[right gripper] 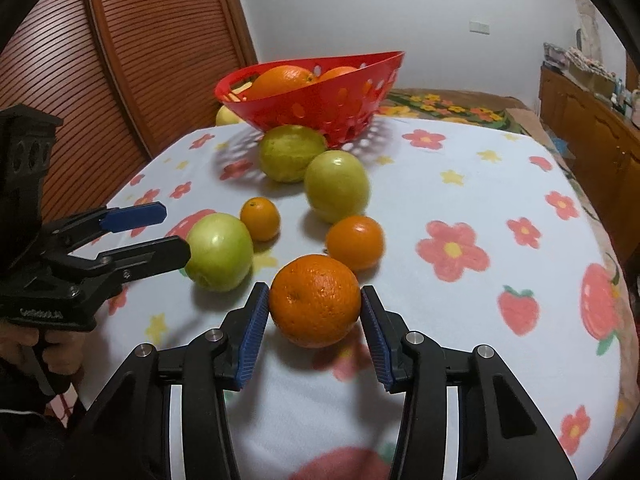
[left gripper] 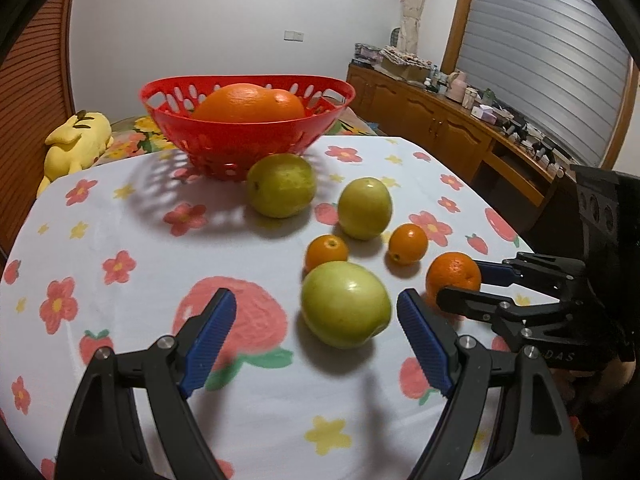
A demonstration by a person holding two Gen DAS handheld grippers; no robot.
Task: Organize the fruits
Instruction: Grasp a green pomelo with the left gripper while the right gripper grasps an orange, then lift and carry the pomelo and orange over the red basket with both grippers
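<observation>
A red basket (left gripper: pixel 244 142) (right gripper: pixel 340 100) with oranges in it stands at the back of the table. Three green apples (left gripper: pixel 345 304) (left gripper: pixel 364 208) (left gripper: pixel 280 185) and small oranges (left gripper: pixel 327 250) (left gripper: pixel 408 243) lie in front of it. My left gripper (left gripper: pixel 318 312) (right gripper: pixel 172 232) is open, with the nearest green apple (right gripper: pixel 219 252) between its fingers. My right gripper (right gripper: pixel 314 308) (left gripper: pixel 464 284) is open, with its pads close on both sides of a larger orange (right gripper: pixel 315 300) (left gripper: pixel 453 276) that rests on the cloth.
The table has a white cloth with flowers and strawberries (left gripper: pixel 120 264). A yellow plush toy (left gripper: pixel 78 140) lies at the back left. A wooden sideboard (left gripper: pixel 460 128) with small items stands on the right, and a slatted wooden door (right gripper: pixel 120 60) on the left.
</observation>
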